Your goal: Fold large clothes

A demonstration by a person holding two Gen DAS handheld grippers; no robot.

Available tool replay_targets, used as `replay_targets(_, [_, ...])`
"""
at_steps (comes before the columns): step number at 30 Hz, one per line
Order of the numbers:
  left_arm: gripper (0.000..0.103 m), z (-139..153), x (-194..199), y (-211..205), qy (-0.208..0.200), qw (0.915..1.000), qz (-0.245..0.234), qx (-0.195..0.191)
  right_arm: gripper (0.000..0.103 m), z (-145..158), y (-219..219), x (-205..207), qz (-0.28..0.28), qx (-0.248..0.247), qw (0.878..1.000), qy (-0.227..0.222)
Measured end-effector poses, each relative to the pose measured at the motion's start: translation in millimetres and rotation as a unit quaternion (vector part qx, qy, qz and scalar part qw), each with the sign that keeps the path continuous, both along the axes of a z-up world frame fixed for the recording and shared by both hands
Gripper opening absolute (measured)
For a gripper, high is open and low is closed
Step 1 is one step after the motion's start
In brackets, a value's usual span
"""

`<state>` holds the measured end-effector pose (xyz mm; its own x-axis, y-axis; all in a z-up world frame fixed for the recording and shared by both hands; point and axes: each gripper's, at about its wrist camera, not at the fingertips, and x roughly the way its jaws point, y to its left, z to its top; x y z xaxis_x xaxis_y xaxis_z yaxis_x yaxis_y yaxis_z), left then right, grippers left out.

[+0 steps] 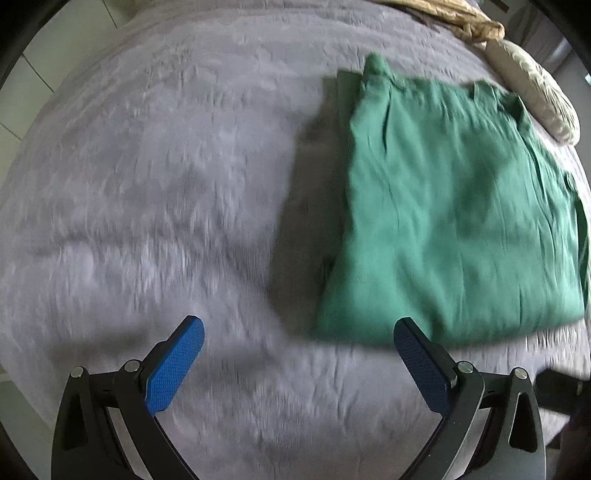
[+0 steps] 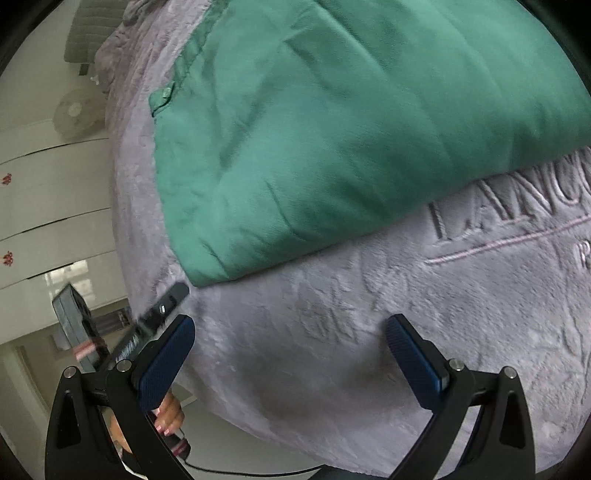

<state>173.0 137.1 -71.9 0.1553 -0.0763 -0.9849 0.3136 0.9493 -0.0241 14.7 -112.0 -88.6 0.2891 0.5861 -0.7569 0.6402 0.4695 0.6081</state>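
A green garment [image 1: 454, 214] lies folded into a rough rectangle on a grey plush blanket [image 1: 166, 184] that covers the bed, towards the bed's right side as the left wrist camera sees it. The left gripper [image 1: 298, 363] hangs above bare blanket just near of the garment's near-left corner, its jaws spread wide and holding nothing; the blue pads [image 1: 173, 365] touch no cloth. The right gripper [image 2: 290, 363] is likewise spread and empty, poised over the blanket just near of the garment's folded edge, beside embossed lettering [image 2: 517, 199] pressed into the pile. A pale pillow [image 1: 535, 99] and a tan bundle of fabric [image 1: 469, 18] sit at the far right beyond the garment. In the right wrist view, white drawer fronts [image 2: 48, 206] stand left of the bed.
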Motion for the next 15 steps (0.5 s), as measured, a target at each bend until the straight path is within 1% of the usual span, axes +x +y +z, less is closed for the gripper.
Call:
replay_targets(2, [0.103,-6.2,12.6,-3.8,-0.01,0.9999,0.003,0.005,0.103,-0.3,1.9,4.4,0.003,0.0,1.0,-0.003])
replay_targets(4, [0.103,-19.1,25.2,-6.5,-0.013,0.9997,0.006,0.022,0.103,-0.2,2.5,7.2,0.007,-0.002,1.0,-0.006])
replay_targets(5, [0.103,-29.2,31.2,-5.9,-0.008,0.9995,0.006,0.031,0.103,0.0,2.8,8.9,0.008,-0.003,1.0,-0.007])
replay_targets(8, [0.103,-46.9,37.4,-3.8,0.008,0.9992,-0.002,0.039,0.103,1.5,1.9,11.9,0.0,-0.003,1.0,-0.015])
replay_targets(12, [0.103,-45.4,37.1,5.6,0.011,0.9995,-0.006,0.029,0.103,1.4,-5.2,10.2,-0.031,0.02,0.999,-0.039])
replay_targets(15, [0.103,-41.4,37.9,15.0,0.015,0.9997,-0.009,0.014,0.103,-5.0,-5.7,13.2,-0.054,0.051,0.996,-0.057])
